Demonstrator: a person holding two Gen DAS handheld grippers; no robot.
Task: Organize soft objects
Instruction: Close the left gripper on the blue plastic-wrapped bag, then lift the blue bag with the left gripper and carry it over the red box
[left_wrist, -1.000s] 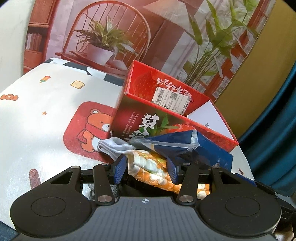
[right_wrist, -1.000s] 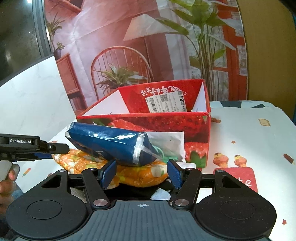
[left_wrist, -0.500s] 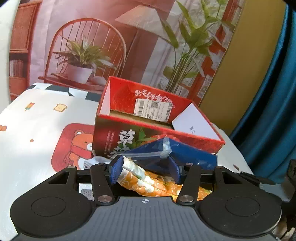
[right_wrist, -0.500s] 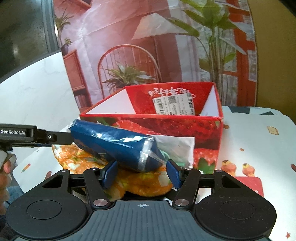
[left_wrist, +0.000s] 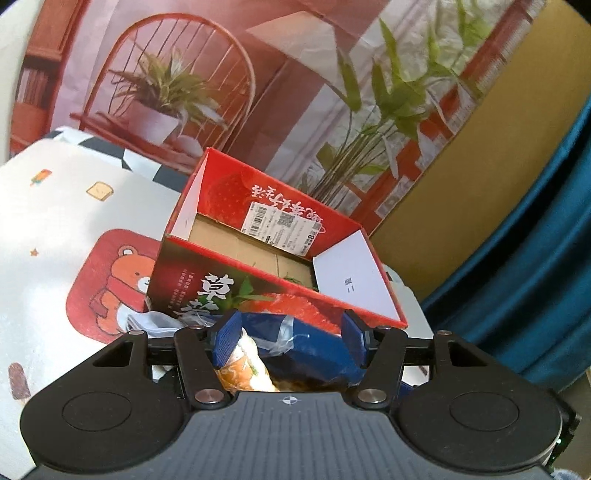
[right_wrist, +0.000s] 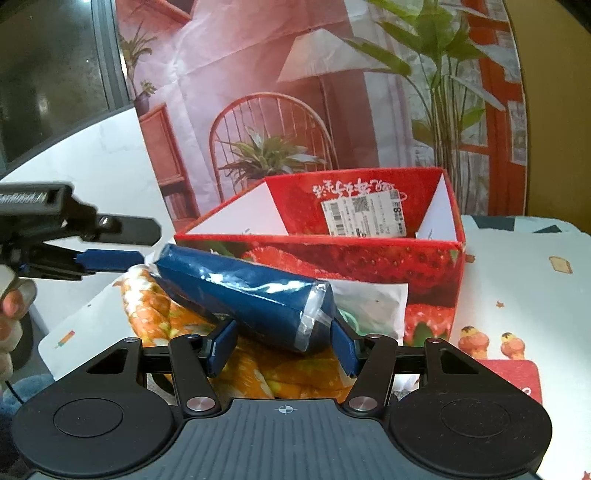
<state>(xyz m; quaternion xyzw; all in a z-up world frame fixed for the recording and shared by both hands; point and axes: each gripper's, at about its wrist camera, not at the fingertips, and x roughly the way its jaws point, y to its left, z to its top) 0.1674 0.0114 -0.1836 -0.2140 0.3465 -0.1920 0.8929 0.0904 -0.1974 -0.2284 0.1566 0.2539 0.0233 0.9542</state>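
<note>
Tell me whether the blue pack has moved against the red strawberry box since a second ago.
Yes. In the right wrist view the blue pack has risen: its left end now overlaps the front wall of the red box, where earlier it sat lower.

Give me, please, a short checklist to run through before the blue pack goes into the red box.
1. Red box open on top, room inside: ok; bare cardboard floor shows.
2. Blue pack between the right hand-held gripper pads: ok; whether they press on it: cannot tell.
3. Left hand-held gripper clear of the pack: not ok; jaws opening, pack end and orange cloth sit between them.
4. Pack free of the cloth: cannot tell; it lies on it.
5. White pouch against the box front, out of the path: cannot tell.
</note>
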